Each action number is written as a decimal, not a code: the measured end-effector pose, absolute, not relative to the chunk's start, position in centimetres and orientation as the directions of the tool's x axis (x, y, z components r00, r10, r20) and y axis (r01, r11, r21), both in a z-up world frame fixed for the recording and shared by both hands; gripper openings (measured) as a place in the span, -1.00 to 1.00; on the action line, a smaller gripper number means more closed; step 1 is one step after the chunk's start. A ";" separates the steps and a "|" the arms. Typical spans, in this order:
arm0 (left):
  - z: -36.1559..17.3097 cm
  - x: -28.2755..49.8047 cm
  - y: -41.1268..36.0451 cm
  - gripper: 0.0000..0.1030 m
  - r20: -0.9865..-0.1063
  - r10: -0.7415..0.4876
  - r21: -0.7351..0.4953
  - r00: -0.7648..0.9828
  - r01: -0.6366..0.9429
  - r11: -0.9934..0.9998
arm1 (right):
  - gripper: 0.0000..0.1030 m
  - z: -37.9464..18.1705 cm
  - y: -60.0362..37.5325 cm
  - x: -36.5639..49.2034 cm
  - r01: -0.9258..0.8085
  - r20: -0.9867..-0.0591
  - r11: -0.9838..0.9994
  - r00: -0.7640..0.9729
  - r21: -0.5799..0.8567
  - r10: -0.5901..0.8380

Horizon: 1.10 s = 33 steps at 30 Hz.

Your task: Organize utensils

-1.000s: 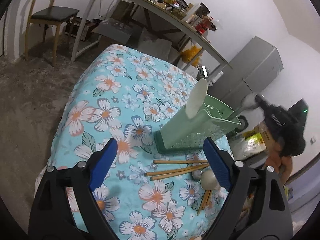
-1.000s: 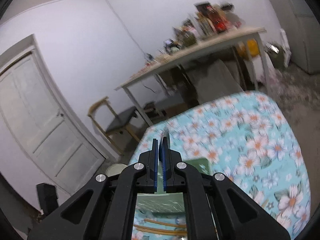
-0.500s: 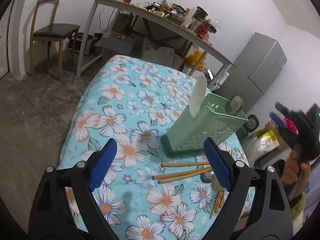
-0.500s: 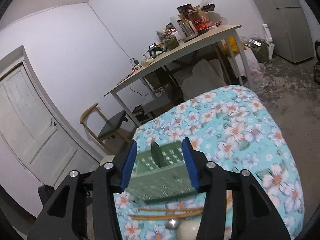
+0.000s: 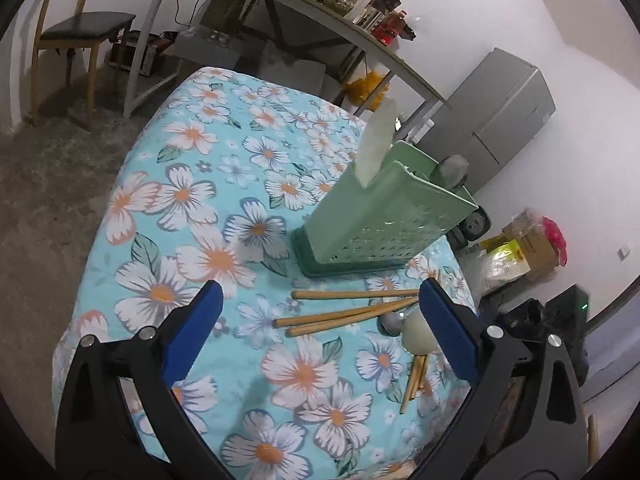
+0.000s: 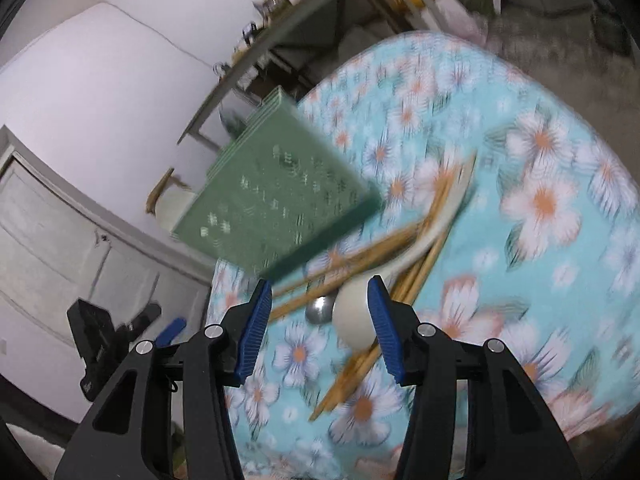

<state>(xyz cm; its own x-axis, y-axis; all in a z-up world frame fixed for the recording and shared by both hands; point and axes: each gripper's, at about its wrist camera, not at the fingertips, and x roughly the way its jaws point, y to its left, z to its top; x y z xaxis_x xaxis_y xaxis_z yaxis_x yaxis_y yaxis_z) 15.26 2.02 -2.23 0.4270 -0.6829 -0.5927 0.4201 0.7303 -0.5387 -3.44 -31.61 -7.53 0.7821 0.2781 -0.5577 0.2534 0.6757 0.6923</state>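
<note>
Left gripper (image 5: 318,314) gapes wide and empty, its jaws just widening, above the floral-clothed worktop (image 5: 192,184). Right gripper (image 6: 320,312) half open, nothing pinched. Ahead: smooth wooden chopsticks (image 5: 344,314), a glossy cream spoon (image 6: 354,314), then the perforated green plastic holder (image 5: 384,220). Only the left view catches its pale upright spoon (image 5: 378,142).
</note>
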 end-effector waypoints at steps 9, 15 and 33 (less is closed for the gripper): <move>-2.1 13.0 0.1 0.84 -0.592 -0.683 -0.459 0.429 0.517 0.722 | -0.12 -10.1 -31.1 -2.7 0.299 -0.607 0.677 0.746 0.673 0.274; -2.0 12.4 -0.8 0.84 -0.602 -0.666 -0.404 0.440 0.552 0.730 | -0.27 -11.4 -30.7 -1.8 0.315 -0.634 0.675 0.715 0.668 0.294; -1.8 9.9 -3.7 0.84 -0.614 -0.617 -0.177 0.493 0.676 0.715 | -0.89 -11.7 -30.5 -0.8 0.277 -0.573 0.629 0.749 0.726 0.333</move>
